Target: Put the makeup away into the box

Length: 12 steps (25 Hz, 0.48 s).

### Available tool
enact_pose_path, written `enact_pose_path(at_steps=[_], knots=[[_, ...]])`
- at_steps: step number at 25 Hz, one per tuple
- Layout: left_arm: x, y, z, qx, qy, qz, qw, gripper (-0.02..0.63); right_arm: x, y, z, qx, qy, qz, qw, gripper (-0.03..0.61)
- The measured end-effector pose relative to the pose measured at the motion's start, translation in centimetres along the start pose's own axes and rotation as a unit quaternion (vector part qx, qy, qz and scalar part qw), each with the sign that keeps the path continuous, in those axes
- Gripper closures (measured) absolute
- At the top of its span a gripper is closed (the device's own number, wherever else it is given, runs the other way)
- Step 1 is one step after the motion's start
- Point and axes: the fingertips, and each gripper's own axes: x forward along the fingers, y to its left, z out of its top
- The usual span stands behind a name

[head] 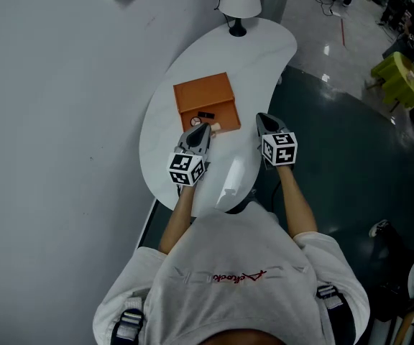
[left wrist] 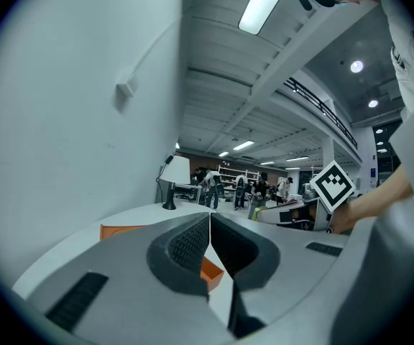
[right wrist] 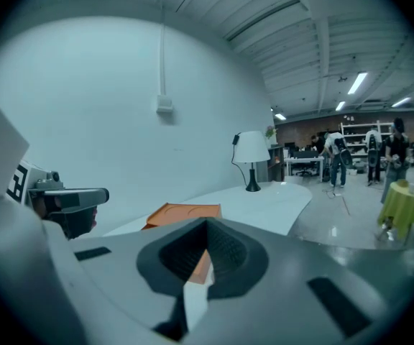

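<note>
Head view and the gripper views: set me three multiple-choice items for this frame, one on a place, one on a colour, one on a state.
1. Where does the lamp stand?
A. On the floor.
B. At the far end of the table, beyond the box.
C. Inside the box.

2. What colour is the box?
A. Orange.
B. Green.
C. White.

3. How is the right claw?
A. Wide open.
B. Shut on a brush.
C. Shut, with nothing between its jaws.

Answers:
1 B: the head view shows its base on the white tabletop past the box.
2 A: it is orange in all three views.
3 C: the right gripper view shows the jaws meeting with nothing between them.
</note>
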Motion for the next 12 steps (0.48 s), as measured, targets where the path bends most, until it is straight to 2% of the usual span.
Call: enact_pose_path(at_steps=[12], knots=[[-0.4, -2.6, 0.3, 0.013, -0.004, -0.043, 0.999, 0.601, -5.2, -1.2, -1.4, 0.009, -0.015, -0.063, 0.998, 0.56]])
